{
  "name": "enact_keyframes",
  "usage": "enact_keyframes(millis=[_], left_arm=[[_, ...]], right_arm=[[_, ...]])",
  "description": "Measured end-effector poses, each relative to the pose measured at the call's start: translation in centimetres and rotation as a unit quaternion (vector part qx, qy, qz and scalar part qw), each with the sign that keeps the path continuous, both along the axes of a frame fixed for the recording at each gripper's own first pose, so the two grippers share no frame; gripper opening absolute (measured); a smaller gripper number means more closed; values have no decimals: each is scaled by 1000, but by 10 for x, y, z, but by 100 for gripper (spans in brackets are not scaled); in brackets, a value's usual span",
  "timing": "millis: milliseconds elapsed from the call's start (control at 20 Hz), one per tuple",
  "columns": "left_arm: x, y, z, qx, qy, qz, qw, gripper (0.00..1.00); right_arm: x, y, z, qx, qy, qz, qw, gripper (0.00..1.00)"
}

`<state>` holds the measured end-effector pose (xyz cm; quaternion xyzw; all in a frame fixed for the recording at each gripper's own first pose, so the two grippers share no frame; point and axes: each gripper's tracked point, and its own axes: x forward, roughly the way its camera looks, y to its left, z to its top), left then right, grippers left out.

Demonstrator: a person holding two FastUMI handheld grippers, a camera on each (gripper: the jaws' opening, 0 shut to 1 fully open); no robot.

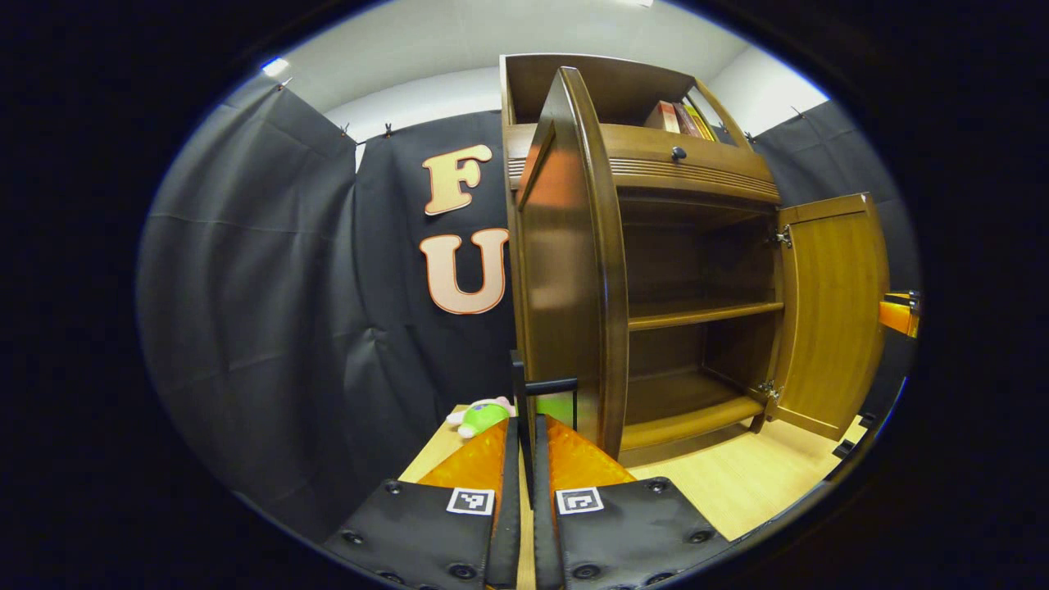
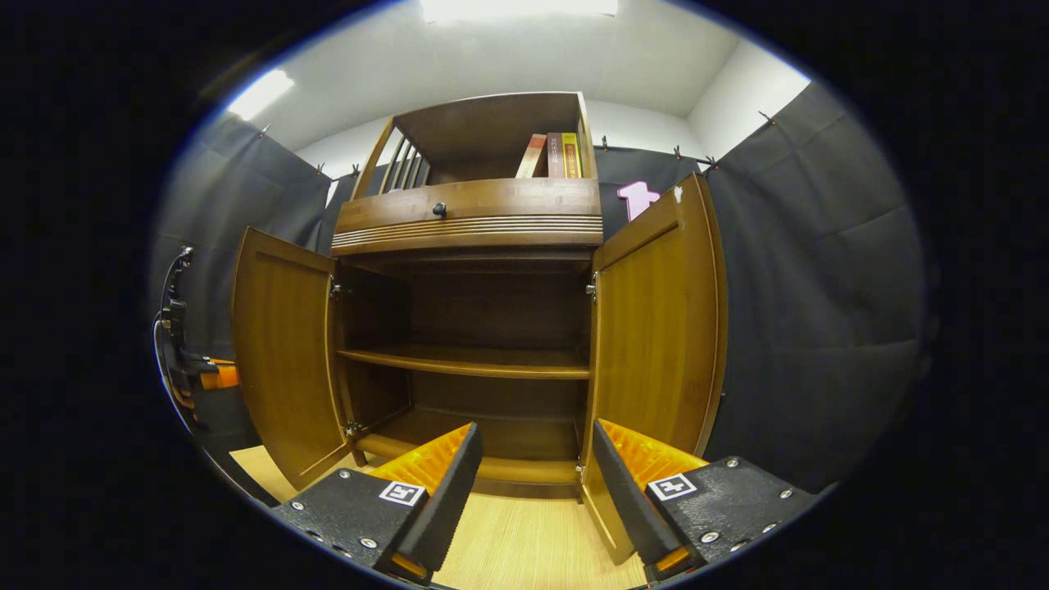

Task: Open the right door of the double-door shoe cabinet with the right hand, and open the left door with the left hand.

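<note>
Clearly, both doors of the shoe cabinet (image 2: 475,328) are standing open. In the left gripper view, the left gripper (image 1: 525,447) is sitting with its fingers pressed close together, and a thin black handle (image 1: 547,387) is rising from just ahead of the fingertips; whether the pads are actually squeezing it cannot be told. Immediately ahead and slightly to the right, the left door (image 1: 565,270) is presenting its edge, swung well out. Left of the fingertips, a small green and pink plush toy (image 1: 482,415) is lying on the light wooden floor (image 1: 737,483). Farther right, the bare shelves (image 1: 705,315) are showing, and beyond them the right door (image 1: 832,311) is hanging wide.

In the right gripper view, the right gripper (image 2: 537,455) is spreading its fingers wide, holding nothing. The left door (image 2: 283,360) is standing open off to the left, the cabinet interior is lying straight ahead, and the right door (image 2: 660,328) is standing just beyond the right finger (image 2: 647,471). Books (image 2: 553,156) are leaning on the top shelf above a drawer knob (image 2: 439,210). Black cloth is lining the booth on both sides.
</note>
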<state>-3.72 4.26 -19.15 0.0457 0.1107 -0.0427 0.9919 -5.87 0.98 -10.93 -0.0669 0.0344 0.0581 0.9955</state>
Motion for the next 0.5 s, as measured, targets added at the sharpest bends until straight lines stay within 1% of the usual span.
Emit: enact_keyframes(millis=[150,300,350,400,500], left_arm=[[-1,8,5,-5,-3,0,1000,14],[1,21,4,3,-3,12,1000,14],[2,24,4,1,-3,18,1000,13],[1,24,6,0,-2,20,1000,10],[-2,23,8,2,-3,20,1000,11]], right_arm=[[2,5,-4,3,6,5,1000,94],[2,9,-6,5,9,9,1000,94],[3,10,-6,5,9,10,1000,94],[2,11,-7,5,10,10,1000,94],[3,11,-8,6,10,10,1000,94]])
